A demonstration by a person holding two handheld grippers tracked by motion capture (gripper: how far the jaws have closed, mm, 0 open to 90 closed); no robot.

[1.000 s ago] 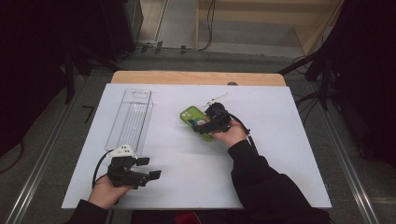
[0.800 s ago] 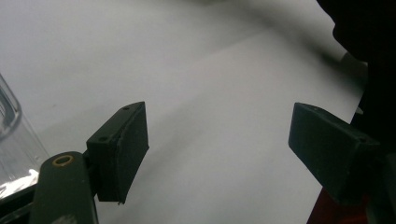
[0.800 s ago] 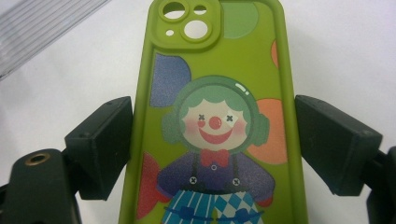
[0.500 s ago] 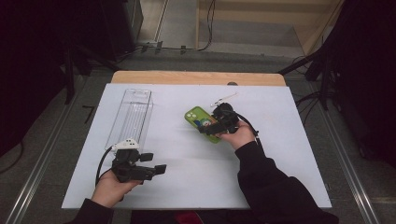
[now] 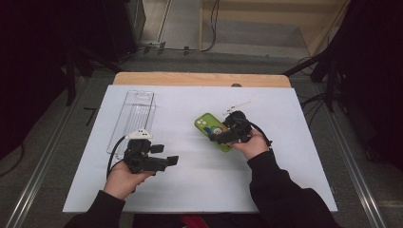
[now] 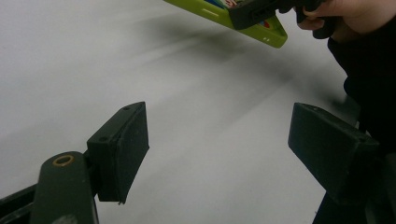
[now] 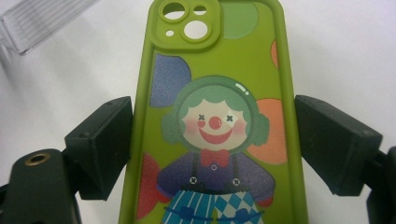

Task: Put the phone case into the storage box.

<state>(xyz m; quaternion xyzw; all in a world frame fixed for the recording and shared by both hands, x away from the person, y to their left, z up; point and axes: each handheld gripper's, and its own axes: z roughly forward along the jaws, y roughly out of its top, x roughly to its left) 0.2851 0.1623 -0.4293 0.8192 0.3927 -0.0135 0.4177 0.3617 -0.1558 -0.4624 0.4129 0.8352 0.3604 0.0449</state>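
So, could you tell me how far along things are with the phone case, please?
Done: the right gripper has its jaws against both edges of the green phone case, which looks raised off the table. In hand: carrying it. Left: probably setting it in the clear box; the left gripper waits open, holding nothing.

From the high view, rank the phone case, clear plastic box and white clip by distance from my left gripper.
From the left gripper:
1. Clear plastic box, just behind it on the left.
2. Phone case, centre-right, between the right gripper's jaws.
3. White clip, far right.
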